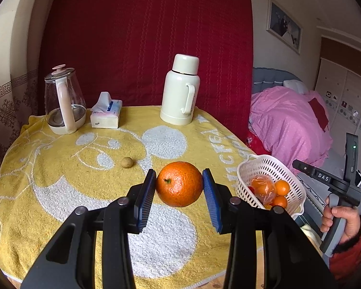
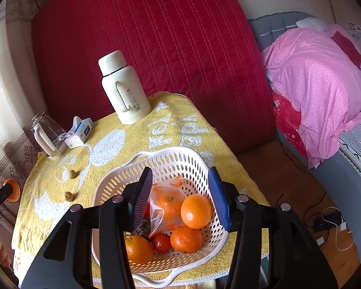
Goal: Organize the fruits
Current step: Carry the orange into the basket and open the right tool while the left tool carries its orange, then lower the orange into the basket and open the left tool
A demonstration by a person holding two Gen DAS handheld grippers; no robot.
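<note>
Table under a yellow towel, backed by a red quilted panel.

Far left corner: glass kettle, close to the left edge. Tissue pack just beside it. Thermos at the far edge, nearer the right corner. Mid-table is mostly bare towel, so free room there. Two small brownish round fruits sit loose left of centre; the left wrist view shows only one, the other is probably behind the claw. Can't tell what kind they are.

Left gripper is pinching a big orange, both blue pads against its sides, held clear above the towel near the middle of the table. In the right wrist view only a sliver of that orange shows at the far left frame edge.

White basket sits at the near right corner, its rim about at the table's near edge. Floor and a bed with a pink cover lie beyond the right edge.

Right gripper hangs over the basket, jaws spread, nothing between the pads. Below it in the basket: three loose oranges, a bagged orange, one small red fruit. Something dark under the left pad, too hidden to tell.

In the left wrist view a hand grips the right gripper's handle, sleeve cut off by the frame.
</note>
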